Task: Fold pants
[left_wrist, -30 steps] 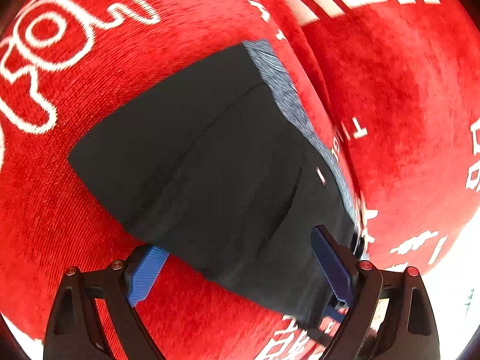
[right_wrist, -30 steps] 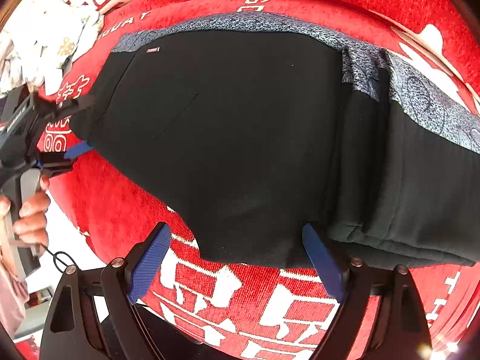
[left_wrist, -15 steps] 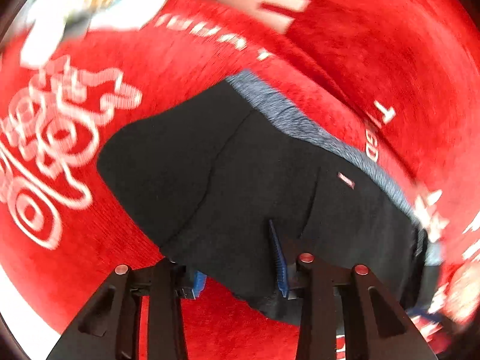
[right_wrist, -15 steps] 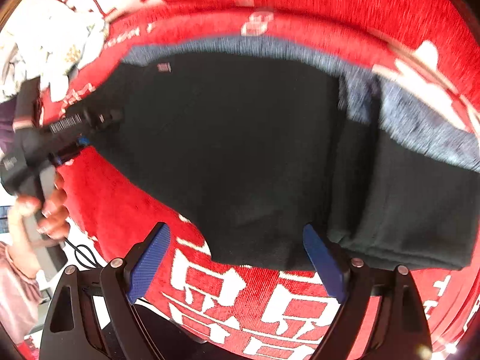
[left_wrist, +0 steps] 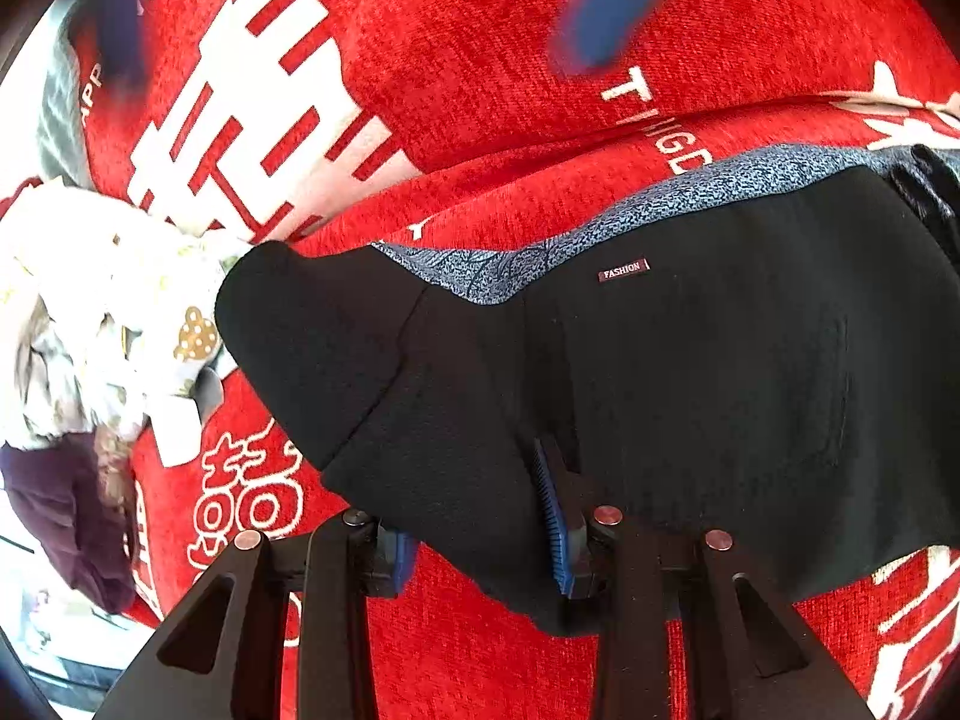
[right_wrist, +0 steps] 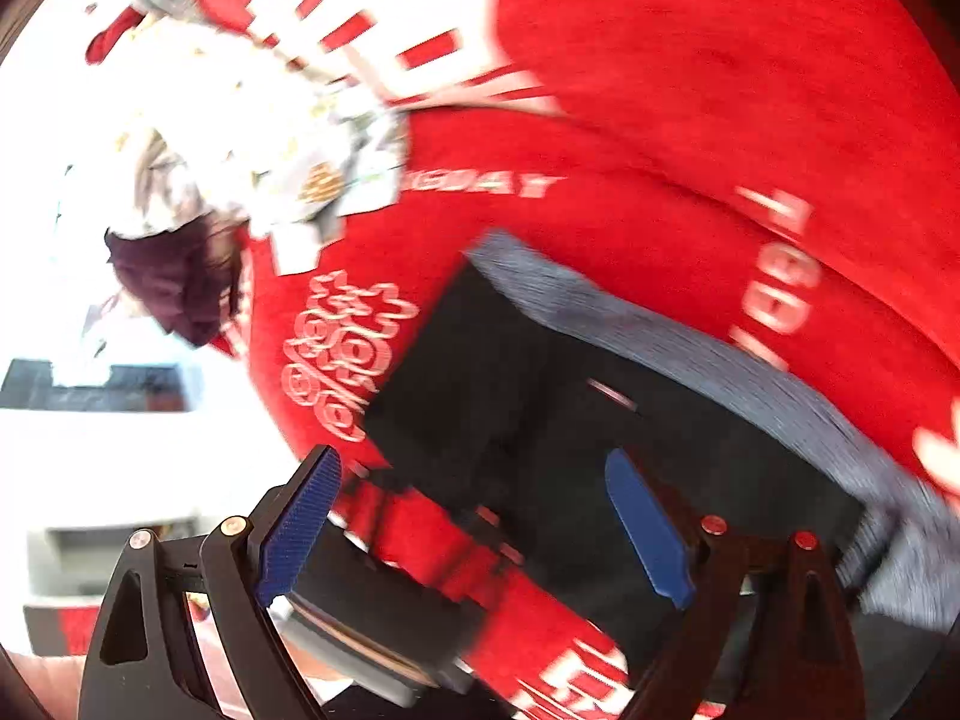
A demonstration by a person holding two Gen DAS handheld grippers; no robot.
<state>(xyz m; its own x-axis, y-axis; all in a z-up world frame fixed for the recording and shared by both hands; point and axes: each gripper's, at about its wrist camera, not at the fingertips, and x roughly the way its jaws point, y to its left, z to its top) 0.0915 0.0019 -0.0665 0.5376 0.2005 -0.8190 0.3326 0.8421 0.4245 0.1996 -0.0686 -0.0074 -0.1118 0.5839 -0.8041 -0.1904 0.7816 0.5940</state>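
Black pants (left_wrist: 690,372) with a grey-blue patterned waistband (left_wrist: 708,192) and a small FASHION tag lie folded on a red cloth with white lettering (left_wrist: 480,60). My left gripper (left_wrist: 480,546) is shut on the pants' near edge, black fabric bunched between its blue pads. My right gripper (right_wrist: 474,528) is open and empty, hovering over the pants (right_wrist: 540,396). The right wrist view is blurred by motion. The right gripper's blue pads show blurred at the top of the left wrist view (left_wrist: 606,6).
A heap of white patterned clothes (left_wrist: 102,312) with a dark purple item (left_wrist: 66,510) lies at the left end of the red cloth; it also shows in the right wrist view (right_wrist: 240,144). The cloth's edge and a bright room lie beyond, left.
My left gripper closed on the pants' edge and swung round with it. My right gripper stayed open and lifted and swept left across the pants.
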